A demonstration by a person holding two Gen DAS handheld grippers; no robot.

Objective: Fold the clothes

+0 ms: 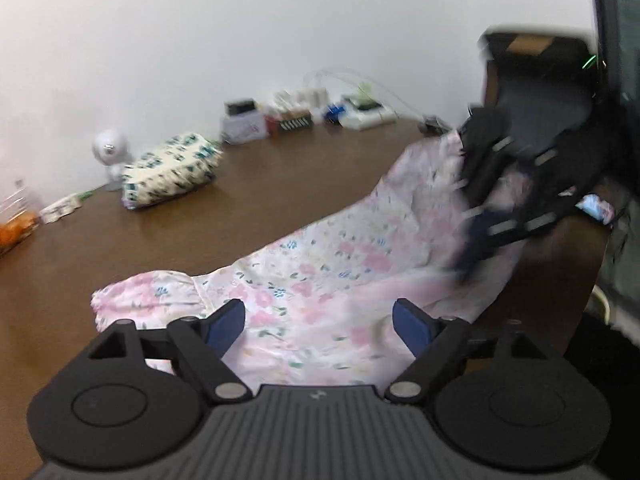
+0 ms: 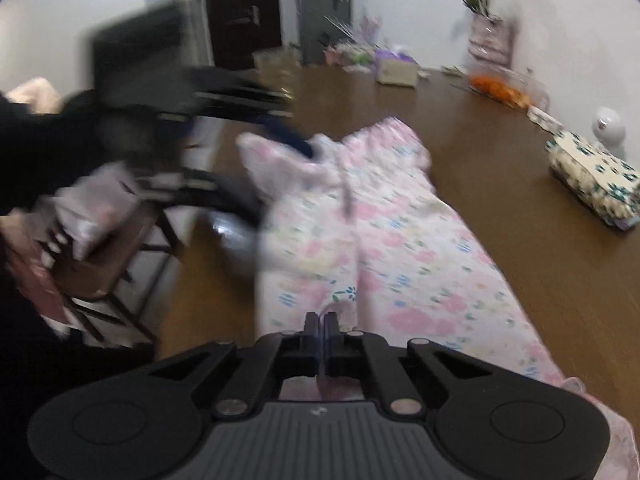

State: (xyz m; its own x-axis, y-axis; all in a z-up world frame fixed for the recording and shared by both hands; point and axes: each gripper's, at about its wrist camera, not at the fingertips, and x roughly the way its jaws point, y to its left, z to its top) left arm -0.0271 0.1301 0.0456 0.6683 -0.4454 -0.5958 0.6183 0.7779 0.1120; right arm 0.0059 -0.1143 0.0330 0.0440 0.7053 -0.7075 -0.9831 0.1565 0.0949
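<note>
A pink floral garment lies stretched out along the brown table. My left gripper is open just above one end of it, the blue pads wide apart with cloth below and between them. My right gripper is blurred at the far end, with the cloth lifted there. In the right wrist view, the right gripper is shut on the garment's near edge. The blurred left gripper stands open around the far corner.
A folded cream garment with teal flowers lies near the wall beside a white round device. Small boxes, bagged oranges and a flower vase line the table's back. A wooden chair stands off the table's edge.
</note>
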